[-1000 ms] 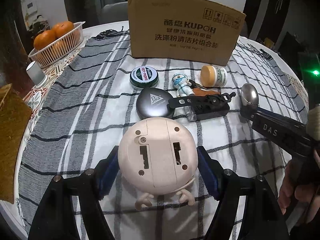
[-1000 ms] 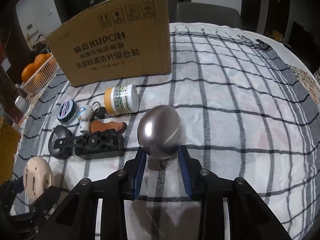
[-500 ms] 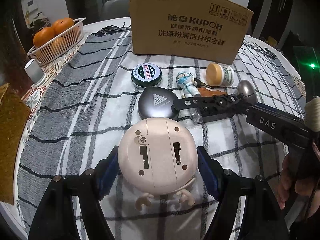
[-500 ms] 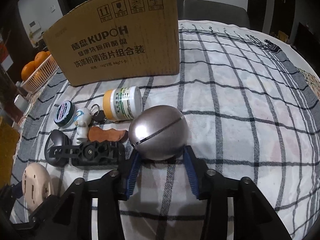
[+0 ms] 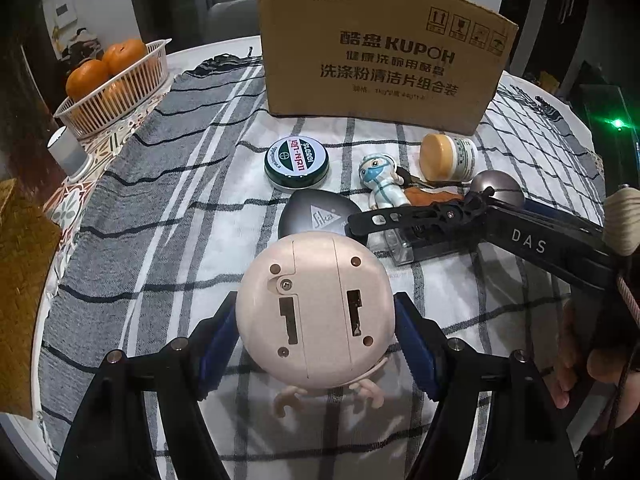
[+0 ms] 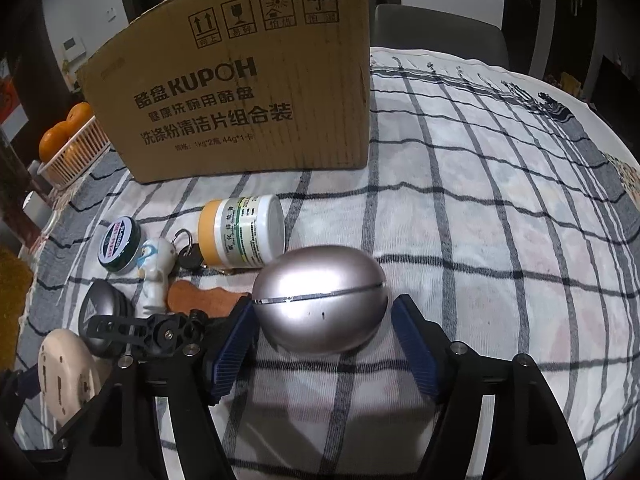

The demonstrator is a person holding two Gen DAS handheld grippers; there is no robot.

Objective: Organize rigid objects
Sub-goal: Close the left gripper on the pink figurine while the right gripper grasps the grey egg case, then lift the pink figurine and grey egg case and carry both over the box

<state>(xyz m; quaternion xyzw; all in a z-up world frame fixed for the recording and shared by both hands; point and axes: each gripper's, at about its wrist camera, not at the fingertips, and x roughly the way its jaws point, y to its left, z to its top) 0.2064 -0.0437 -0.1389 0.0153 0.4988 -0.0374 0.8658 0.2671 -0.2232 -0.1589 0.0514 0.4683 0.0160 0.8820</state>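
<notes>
Left gripper (image 5: 314,344): fingers clamped on pink disc (image 5: 314,306). Right gripper (image 6: 322,344): fingers just opening, egg case (image 6: 320,298) between, untouched, on table (image 6: 500,240); clear cloth rightward, box (image 6: 240,92) beyond.

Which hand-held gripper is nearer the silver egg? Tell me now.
Right. The right hand-held gripper straddles the silver egg, jaws just opened; the left hand-held gripper sits apart, around the beige disc.

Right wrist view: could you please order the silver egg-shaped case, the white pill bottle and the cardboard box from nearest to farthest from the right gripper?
1. Silver egg-shaped case: on the cloth between the open right gripper pads.
2. White pill bottle: lying on its side, just behind the case, to the left.
3. Cardboard box: standing at the back.
</notes>
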